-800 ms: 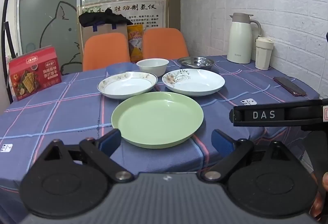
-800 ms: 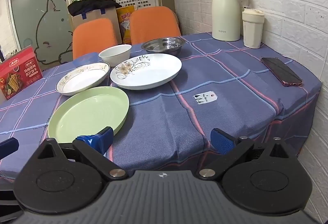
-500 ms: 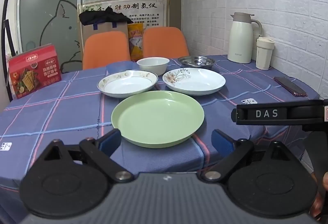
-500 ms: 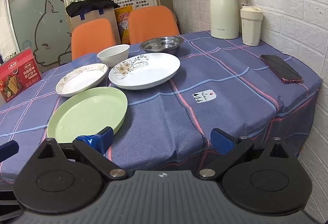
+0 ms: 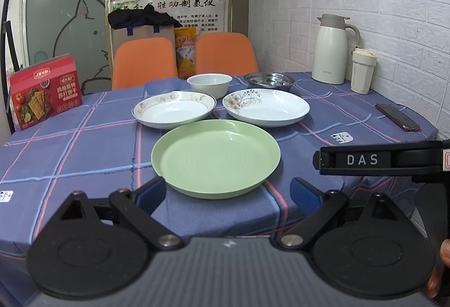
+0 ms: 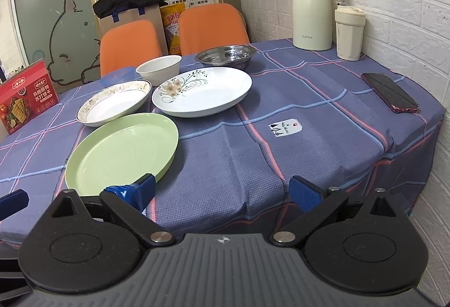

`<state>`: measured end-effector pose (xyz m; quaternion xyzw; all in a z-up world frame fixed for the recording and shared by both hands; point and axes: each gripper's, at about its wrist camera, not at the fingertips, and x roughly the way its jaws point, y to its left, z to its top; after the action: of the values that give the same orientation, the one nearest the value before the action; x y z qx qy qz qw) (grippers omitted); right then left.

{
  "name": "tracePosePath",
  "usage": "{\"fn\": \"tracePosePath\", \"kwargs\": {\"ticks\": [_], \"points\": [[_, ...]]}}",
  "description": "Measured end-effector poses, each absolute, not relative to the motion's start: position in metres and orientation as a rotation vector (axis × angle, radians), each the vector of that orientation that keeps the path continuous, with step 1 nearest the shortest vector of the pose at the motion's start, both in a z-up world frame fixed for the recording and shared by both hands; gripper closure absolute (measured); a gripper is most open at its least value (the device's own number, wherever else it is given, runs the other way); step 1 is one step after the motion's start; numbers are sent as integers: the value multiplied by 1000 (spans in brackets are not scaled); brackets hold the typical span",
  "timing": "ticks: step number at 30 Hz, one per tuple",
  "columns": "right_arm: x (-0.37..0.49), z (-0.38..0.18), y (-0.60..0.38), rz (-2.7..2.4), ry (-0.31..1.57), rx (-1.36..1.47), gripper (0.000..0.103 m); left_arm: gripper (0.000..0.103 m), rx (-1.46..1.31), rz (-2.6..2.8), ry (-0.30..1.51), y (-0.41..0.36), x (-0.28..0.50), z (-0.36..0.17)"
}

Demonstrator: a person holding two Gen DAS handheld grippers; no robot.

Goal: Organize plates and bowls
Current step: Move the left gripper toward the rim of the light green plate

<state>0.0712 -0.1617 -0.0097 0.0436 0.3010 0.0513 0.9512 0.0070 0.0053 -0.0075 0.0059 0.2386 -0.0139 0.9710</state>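
facing both wide-spread tools (nothing held), a pale green plate (image 5: 216,158) sits empty, round and glossy.

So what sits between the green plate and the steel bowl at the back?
The white flower-patterned plate lies between the green plate and the steel bowl; the right wrist view shows it best.

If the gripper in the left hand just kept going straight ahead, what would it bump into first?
Most likely the green plate. The left gripper is open and aimed at the plate's near rim, which lies between its fingers. Its height above the table is hard to judge, so it might skim just over the rim.
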Motion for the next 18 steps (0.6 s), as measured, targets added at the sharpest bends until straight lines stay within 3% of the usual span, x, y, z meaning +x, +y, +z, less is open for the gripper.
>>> {"fn": "tracePosePath", "kwargs": {"ticks": [18], "points": [[72,-11,-156,112,616,78,14,9,12,-27,493,7,10,-10]]}}
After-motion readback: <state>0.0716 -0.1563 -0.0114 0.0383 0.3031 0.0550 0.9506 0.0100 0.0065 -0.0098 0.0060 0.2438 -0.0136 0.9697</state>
